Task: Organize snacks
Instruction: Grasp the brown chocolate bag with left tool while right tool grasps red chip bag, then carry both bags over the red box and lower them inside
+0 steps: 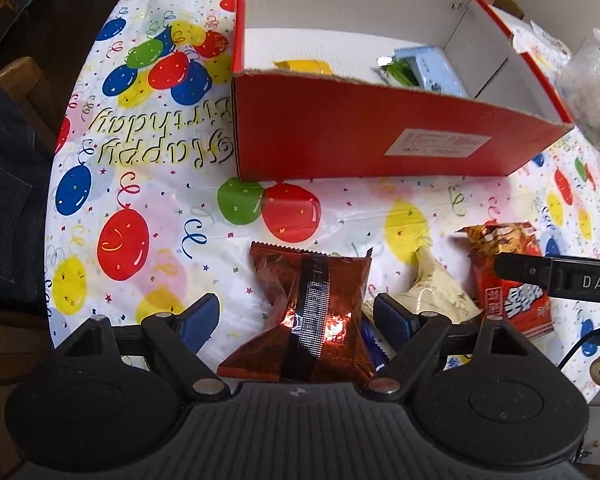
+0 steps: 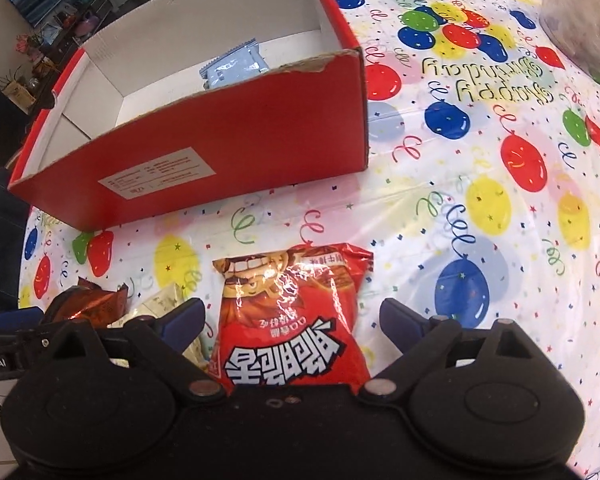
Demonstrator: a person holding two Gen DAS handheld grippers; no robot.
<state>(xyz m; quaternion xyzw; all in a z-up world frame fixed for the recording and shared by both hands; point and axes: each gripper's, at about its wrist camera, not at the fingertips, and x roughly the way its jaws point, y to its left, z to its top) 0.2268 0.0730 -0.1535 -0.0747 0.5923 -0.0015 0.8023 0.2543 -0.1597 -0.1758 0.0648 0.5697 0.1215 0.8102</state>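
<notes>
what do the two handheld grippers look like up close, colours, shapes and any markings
Both are matte black plastic: the left gripper and right gripper each have two round textured housings, angled linkage arms with silver pivot pins, and blue finger pads. The left view shows white "DAS" lettering on the right gripper's side; a black cable trails nearby.

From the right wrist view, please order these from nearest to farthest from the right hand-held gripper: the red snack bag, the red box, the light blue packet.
1. Red snack bag: lying on the tablecloth between the open fingers of the right hand-held gripper.
2. Red box: behind the bag, toward the left.
3. Light blue packet: inside the box, beyond its front wall.
</notes>
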